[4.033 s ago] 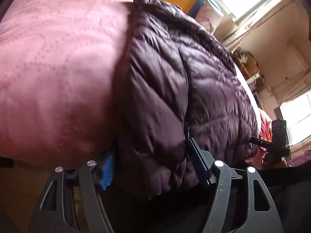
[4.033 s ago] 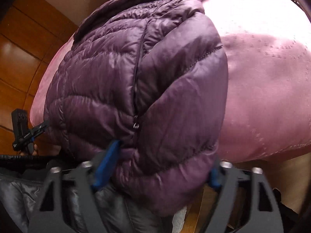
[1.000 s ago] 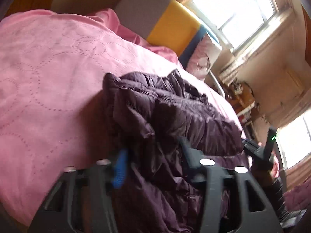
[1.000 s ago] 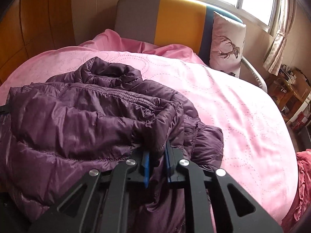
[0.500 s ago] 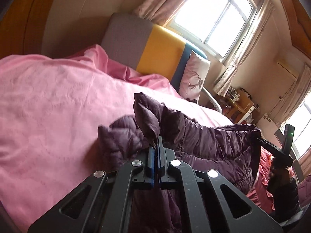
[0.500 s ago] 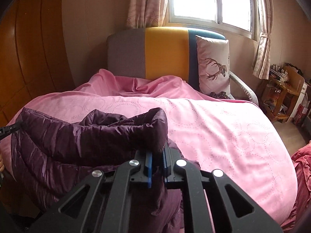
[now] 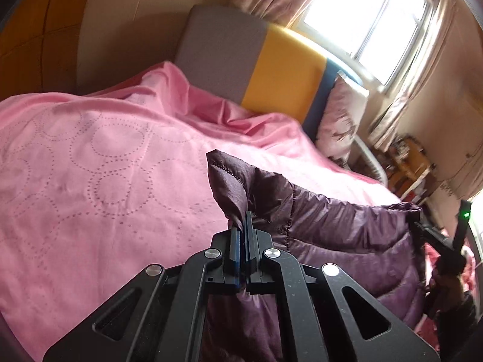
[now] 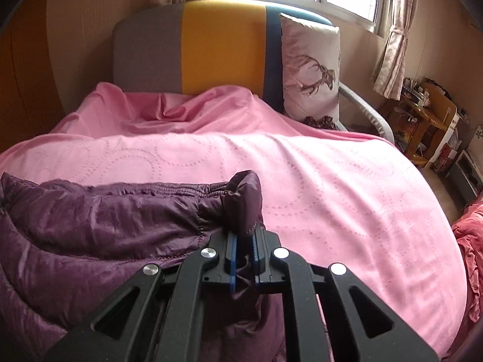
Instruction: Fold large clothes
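Observation:
A dark purple quilted puffer jacket (image 7: 332,235) hangs lifted between my two grippers above a pink bed cover (image 7: 105,166). My left gripper (image 7: 243,226) is shut on one corner of the jacket's edge. My right gripper (image 8: 243,238) is shut on the other corner (image 8: 244,202). The jacket (image 8: 105,226) stretches left from it and sags below. The right gripper also shows at the right edge of the left wrist view (image 7: 443,241).
A grey, yellow and blue headboard (image 8: 211,48) stands behind the bed, with a deer-print pillow (image 8: 311,69) to its right. A wooden side table (image 8: 428,120) with clutter stands at the right. A red cloth (image 8: 471,256) lies by the bed's right edge.
Both grippers went from open around the jacket's bulk to shut on its edge corners. They have lifted the jacket off the bed and pulled it taut between them.

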Tool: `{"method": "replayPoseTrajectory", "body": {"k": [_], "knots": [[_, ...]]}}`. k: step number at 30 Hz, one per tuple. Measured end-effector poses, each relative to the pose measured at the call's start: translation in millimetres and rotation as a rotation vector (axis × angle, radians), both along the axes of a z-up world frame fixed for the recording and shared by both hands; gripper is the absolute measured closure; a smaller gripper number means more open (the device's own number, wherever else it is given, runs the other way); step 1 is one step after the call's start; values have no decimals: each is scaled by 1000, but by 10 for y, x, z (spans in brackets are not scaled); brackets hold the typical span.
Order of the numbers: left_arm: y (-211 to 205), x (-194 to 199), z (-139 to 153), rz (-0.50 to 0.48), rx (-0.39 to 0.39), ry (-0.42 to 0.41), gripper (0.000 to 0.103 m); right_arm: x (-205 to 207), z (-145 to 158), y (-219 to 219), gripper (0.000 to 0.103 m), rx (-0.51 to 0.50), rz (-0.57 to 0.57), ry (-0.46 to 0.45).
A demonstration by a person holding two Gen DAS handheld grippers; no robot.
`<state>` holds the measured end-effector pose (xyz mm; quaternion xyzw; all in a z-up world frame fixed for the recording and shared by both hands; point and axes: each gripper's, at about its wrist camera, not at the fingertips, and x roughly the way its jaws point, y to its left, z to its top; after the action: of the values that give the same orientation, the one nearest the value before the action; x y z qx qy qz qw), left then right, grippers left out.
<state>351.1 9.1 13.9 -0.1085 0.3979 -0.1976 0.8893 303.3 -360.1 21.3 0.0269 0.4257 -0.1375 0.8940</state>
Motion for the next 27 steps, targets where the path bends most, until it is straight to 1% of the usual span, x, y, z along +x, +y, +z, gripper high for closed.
{"method": "replayPoseTrajectory", "body": {"k": [2, 4, 6, 7, 8, 10, 13, 14, 15, 16, 17, 18, 19, 20, 21, 23, 25, 27], "knots": [[-83, 163, -239, 7, 43, 61, 102, 80, -255, -31, 94, 15, -16, 48], [-141, 274, -520, 12, 88, 126, 102, 121, -468, -72, 90, 60, -29, 78], [-147, 311, -696, 19, 96, 156, 102, 153, -599, -92, 88, 71, -35, 91], [-140, 314, -766, 25, 86, 167, 102, 176, -653, -104, 88, 80, -32, 96], [-144, 310, -798, 26, 89, 165, 102, 202, -696, -123, 87, 89, -34, 99], [-179, 294, -831, 26, 120, 145, 102, 246, -743, -162, 85, 105, -35, 112], [-164, 285, -851, 41, 116, 156, 102, 239, -729, -187, 83, 114, -38, 111], [-168, 277, -839, 44, 118, 157, 99, 226, -717, -189, 81, 115, -42, 113], [-163, 264, -824, 52, 127, 158, 99, 214, -692, -204, 76, 113, -51, 114], [-144, 247, -786, 62, 134, 165, 96, 194, -658, -222, 65, 110, -64, 114], [-120, 240, -739, 82, 147, 173, 85, 176, -623, -240, 58, 110, -76, 111], [-88, 222, -682, 111, 160, 174, 77, 137, -560, -266, 52, 119, -85, 98], [-13, 178, -586, 161, 165, 163, 57, 93, -480, -267, 50, 118, -89, 81], [44, 126, -489, 195, 152, 141, 44, 43, -381, -253, 49, 100, -92, 58], [112, 28, -333, 243, 140, 95, 41, -24, -252, -195, 48, 69, -93, 25], [124, -120, -83, 270, 131, 27, 39, -133, -16, -39, 44, 44, -74, -30], [36, -266, 127, 253, 98, -25, 39, -240, 190, 209, 36, 56, -24, -79], [-118, -387, 249, 225, 79, -63, 38, -323, 292, 491, 30, 92, 43, -105]]}}
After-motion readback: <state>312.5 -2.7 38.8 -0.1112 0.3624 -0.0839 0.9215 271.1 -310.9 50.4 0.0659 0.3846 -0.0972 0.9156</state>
